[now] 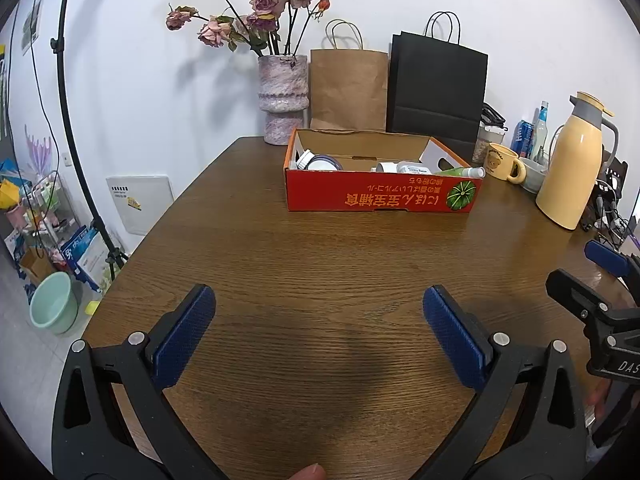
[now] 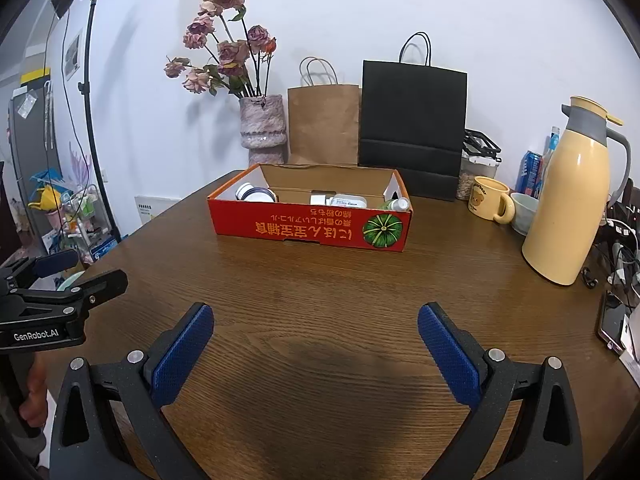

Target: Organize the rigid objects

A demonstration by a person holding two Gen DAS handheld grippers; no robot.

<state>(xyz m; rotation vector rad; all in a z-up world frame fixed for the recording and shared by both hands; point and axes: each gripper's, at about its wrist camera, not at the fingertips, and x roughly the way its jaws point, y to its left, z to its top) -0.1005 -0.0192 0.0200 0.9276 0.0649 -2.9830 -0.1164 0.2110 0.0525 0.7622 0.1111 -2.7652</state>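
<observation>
Left wrist fisheye: the left gripper (image 1: 319, 302) hovers low over a brown wooden table (image 1: 320, 264), its blue-padded tongs spread wide and holding nothing. At 12 o'clock from the tongs, well apart, sits a red cardboard box (image 1: 380, 196) with upside-down print and a green pumpkin picture on its near wall. Inside it lie the rigid objects: a white round jar with a purple rim (image 1: 322, 162) at the box's 9 o'clock end, a white bottle with a label (image 1: 404, 168) near the middle, and a green bottle with a white cap (image 1: 464, 171) at the 3 o'clock end. The right gripper (image 1: 600, 276) shows at 3 o'clock, at the frame's edge, one blue pad and black frame visible; from here its opening cannot be told.

In the right wrist view, the right gripper (image 2: 316, 318) also hangs above bare tabletop, tongs wide and empty, with the box at 12 o'clock. The left gripper's black frame enters at 9 o'clock.

Behind the box, against the white wall, stand a mottled pink vase of dried roses (image 1: 282, 98) at 11 o'clock, a brown paper bag (image 1: 348, 88) and a black paper bag (image 1: 438, 88). At 2 o'clock are a yellow bear mug (image 1: 502, 162) and a tall cream thermos jug (image 1: 572, 168).
</observation>
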